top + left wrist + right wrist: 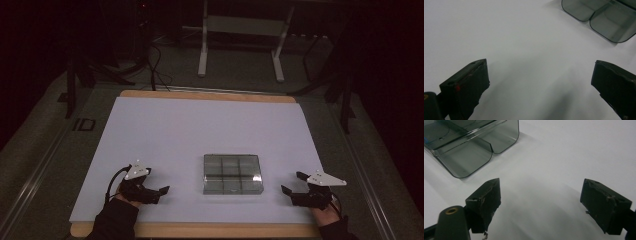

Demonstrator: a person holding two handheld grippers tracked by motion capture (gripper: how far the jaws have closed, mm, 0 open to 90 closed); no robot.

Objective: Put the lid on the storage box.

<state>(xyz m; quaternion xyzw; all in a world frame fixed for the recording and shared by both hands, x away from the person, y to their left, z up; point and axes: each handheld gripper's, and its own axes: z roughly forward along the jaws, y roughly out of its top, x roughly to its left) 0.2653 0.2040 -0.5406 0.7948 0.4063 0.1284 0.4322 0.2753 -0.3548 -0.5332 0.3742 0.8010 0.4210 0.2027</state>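
Note:
A smoky clear plastic box (232,173) with several compartments lies on the white sheet (200,130), near the table's front, between my two grippers. My left gripper (159,192) rests to the box's left, jaws wide open and empty. My right gripper (294,183) rests to the box's right, also open with nothing between its jaws. In the left gripper view the box (604,17) shows at the top right beyond my gripper (540,80). In the right gripper view the box (466,147) sits at the top left beyond my gripper (540,200).
The white sheet covers a wooden tabletop (210,95) whose edge shows at back and front. A metal stand (240,40) and cables (155,65) lie on the dark floor behind the table.

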